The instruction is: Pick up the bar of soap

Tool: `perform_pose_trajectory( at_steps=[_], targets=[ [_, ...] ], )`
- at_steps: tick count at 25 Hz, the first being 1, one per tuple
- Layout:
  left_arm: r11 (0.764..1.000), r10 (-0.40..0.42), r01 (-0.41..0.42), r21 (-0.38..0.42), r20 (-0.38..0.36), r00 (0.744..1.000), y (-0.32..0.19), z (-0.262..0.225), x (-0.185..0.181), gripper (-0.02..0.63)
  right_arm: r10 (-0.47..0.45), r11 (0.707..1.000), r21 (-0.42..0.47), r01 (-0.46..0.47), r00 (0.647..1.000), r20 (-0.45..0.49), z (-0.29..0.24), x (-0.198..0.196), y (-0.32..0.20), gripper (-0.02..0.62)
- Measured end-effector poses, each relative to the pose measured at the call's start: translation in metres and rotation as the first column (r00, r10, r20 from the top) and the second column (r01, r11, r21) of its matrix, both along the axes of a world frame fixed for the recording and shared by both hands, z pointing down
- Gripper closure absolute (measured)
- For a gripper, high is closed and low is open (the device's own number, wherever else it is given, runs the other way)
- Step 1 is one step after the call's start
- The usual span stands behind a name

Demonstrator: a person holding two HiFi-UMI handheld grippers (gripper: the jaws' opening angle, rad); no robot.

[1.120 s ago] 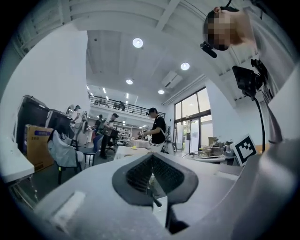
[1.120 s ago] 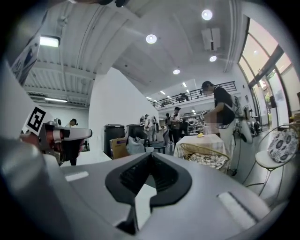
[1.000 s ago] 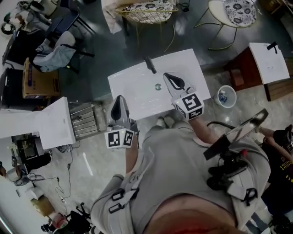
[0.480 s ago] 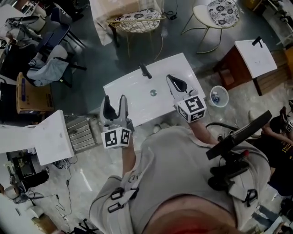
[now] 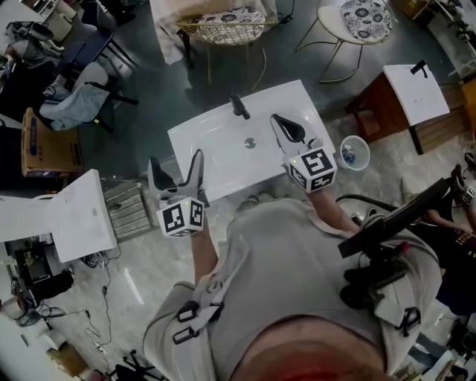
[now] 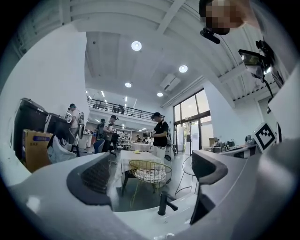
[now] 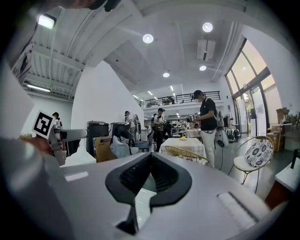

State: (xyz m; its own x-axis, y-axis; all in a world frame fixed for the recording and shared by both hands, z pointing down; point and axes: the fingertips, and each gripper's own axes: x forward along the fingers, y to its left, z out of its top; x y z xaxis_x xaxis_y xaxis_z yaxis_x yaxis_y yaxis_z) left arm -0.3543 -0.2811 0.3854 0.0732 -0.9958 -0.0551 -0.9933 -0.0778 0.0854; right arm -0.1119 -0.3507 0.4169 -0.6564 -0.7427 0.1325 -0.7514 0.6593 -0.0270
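Note:
I see no bar of soap in any view. The white sink (image 5: 216, 152) has a black faucet (image 5: 239, 106) at its far edge and a drain (image 5: 251, 141) in the middle. My left gripper (image 5: 176, 164) hovers at the sink's front left corner. Its jaws have just been opening and now stand wide apart with nothing between them. In the left gripper view the faucet (image 6: 164, 204) shows through the gap of the left gripper (image 6: 152, 173). My right gripper (image 5: 286, 130) is over the sink's right side, and its pads meet on nothing in the right gripper view (image 7: 150, 161).
Beyond the sink stand a wire chair (image 5: 234, 18) and a cushioned chair (image 5: 370, 13). A small white bucket (image 5: 355, 152) sits right of the sink, with a brown table (image 5: 387, 104) further right. A white cabinet (image 5: 63, 216) and a metal rack (image 5: 126, 208) stand to the left.
The left gripper went from shut to wide open and shifted left along the sink's front edge. The right gripper stayed shut over the sink.

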Motion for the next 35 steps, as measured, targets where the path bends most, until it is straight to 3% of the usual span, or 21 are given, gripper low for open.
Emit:
perform_pose_trajectory(
  at_steps=[9, 14, 19, 23, 25, 28, 30, 33, 34, 35],
  targets=[
    [0.988, -0.024, 0.028, -0.151, 0.031, 0.999, 0.009, 0.044, -0.034, 0.066, -0.034, 0.998, -0.044, 0.033, 0.999, -0.013, 0.011, -0.003, 0.017, 0.592],
    [0.959, -0.040, 0.047, -0.278, 0.032, 0.999, 0.007, 0.077, -0.048, 0.067, -0.031, 0.998, -0.050, 0.030, 0.999, -0.022, 0.011, 0.003, 0.012, 0.592],
    [0.890, -0.013, 0.018, -0.456, 0.013, 1.000, 0.009, 0.130, -0.053, 0.067, -0.021, 0.998, -0.067, 0.020, 1.000, -0.022, 0.015, 0.007, 0.010, 0.594],
    [0.864, 0.079, -0.079, -0.498, -0.021, 0.997, 0.009, 0.172, -0.045, 0.069, -0.022, 0.997, -0.080, 0.020, 1.000, -0.019, 0.019, 0.006, 0.011, 0.592],
    [0.823, 0.115, -0.113, -0.556, -0.032, 0.993, 0.011, 0.208, -0.045, 0.087, -0.023, 0.996, -0.084, 0.021, 1.000, -0.017, 0.022, 0.002, 0.011, 0.593],
    [0.743, 0.111, -0.125, -0.658, -0.063, 0.992, 0.023, 0.267, -0.054, 0.089, -0.027, 0.995, -0.098, 0.026, 1.000, -0.012, 0.028, -0.005, 0.014, 0.593],
    [0.698, 0.103, -0.133, -0.704, -0.085, 0.991, 0.030, 0.297, -0.059, 0.145, -0.031, 0.994, -0.103, 0.030, 0.999, -0.013, 0.031, -0.007, 0.016, 0.592],
    [0.663, 0.087, -0.156, -0.732, -0.131, 0.988, 0.034, 0.327, -0.063, 0.152, -0.032, 0.994, -0.105, 0.030, 0.999, -0.016, 0.034, -0.009, 0.016, 0.593],
    [0.653, 0.082, -0.155, -0.741, -0.134, 0.988, 0.035, 0.334, -0.065, 0.174, -0.031, 0.994, -0.105, 0.029, 0.999, -0.016, 0.035, -0.010, 0.016, 0.594],
    [0.642, 0.079, -0.148, -0.752, -0.127, 0.989, 0.037, 0.340, -0.068, 0.253, -0.029, 0.994, -0.105, 0.028, 0.999, -0.016, 0.035, -0.010, 0.016, 0.593]
  ],
)
